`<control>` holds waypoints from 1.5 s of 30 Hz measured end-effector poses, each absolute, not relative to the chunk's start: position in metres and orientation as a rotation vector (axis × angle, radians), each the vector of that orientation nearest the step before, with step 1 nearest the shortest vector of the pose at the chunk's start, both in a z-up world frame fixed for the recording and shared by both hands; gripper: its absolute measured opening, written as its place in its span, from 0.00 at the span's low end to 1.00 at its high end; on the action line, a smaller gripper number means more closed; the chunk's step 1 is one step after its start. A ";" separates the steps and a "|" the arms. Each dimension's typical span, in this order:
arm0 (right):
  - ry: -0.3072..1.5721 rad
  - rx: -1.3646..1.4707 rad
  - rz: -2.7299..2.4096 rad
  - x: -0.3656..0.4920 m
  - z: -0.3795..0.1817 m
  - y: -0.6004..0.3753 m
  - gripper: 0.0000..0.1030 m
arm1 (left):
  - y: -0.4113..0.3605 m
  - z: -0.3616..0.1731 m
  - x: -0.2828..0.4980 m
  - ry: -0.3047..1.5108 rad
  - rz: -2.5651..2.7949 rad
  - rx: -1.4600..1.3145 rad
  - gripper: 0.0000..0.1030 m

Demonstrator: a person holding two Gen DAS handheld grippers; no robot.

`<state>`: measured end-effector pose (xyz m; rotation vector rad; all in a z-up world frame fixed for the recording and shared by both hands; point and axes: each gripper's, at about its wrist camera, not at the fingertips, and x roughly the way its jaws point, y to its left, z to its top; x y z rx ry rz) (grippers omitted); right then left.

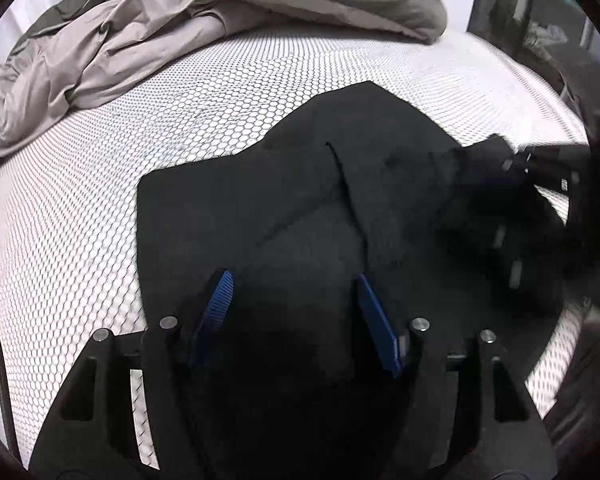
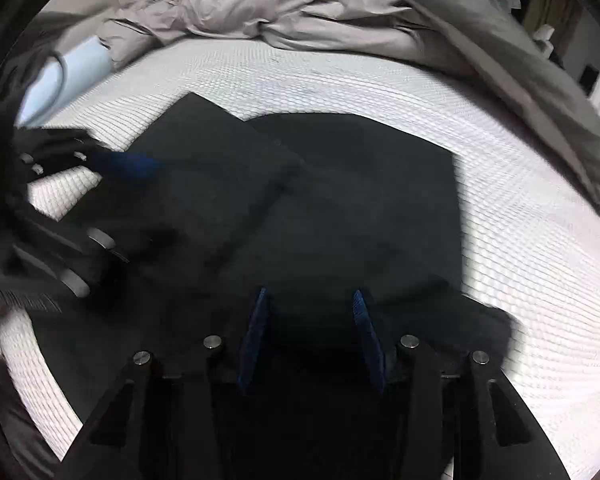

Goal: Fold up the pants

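Black pants [image 1: 300,200] lie folded on the honeycomb mattress [image 1: 80,220], right under both tongs. Left tongs [image 1: 296,276] are apart, nothing pinched. Right tongs [image 2: 310,294] are apart too, hovering over the fabric, grey bedding [image 2: 260,12] beyond.

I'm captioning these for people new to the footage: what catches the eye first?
The black pants lie spread across the middle of the white honeycomb-patterned mattress. Behind them, along the far edge, a crumpled grey duvet is bunched up. Blue-padded jaws hang over the pants' near edge.

Right gripper [image 1: 540,184] blurred at frame edge, pants [image 1: 300,220] near edge hidden below gripper
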<state>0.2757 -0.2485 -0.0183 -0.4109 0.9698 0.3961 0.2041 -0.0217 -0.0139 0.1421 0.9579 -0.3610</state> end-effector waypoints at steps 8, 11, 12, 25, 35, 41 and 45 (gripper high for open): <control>0.911 -0.412 0.368 0.258 -0.006 -0.277 0.46 | 0.007 -0.004 0.184 0.956 -0.305 0.111 0.55; 0.921 -0.308 0.396 0.261 0.003 -0.272 0.46 | 0.006 0.013 0.189 0.908 -0.288 0.114 0.53; 0.927 -0.274 0.411 0.268 0.005 -0.264 0.46 | 0.006 0.016 0.196 0.908 -0.284 0.094 0.53; 1.012 -0.281 0.418 0.279 -0.016 -0.278 0.41 | 0.015 -0.015 0.232 0.964 -0.281 0.065 0.54; 0.920 -0.269 0.520 0.237 0.016 -0.245 0.47 | -0.012 0.013 0.176 0.908 -0.370 0.119 0.45; 0.965 -0.419 0.527 0.239 -0.030 -0.229 0.51 | -0.012 -0.012 0.159 0.967 -0.392 0.145 0.47; 0.949 -0.394 0.436 0.238 -0.022 -0.274 0.49 | 0.012 -0.008 0.137 0.976 -0.346 0.140 0.47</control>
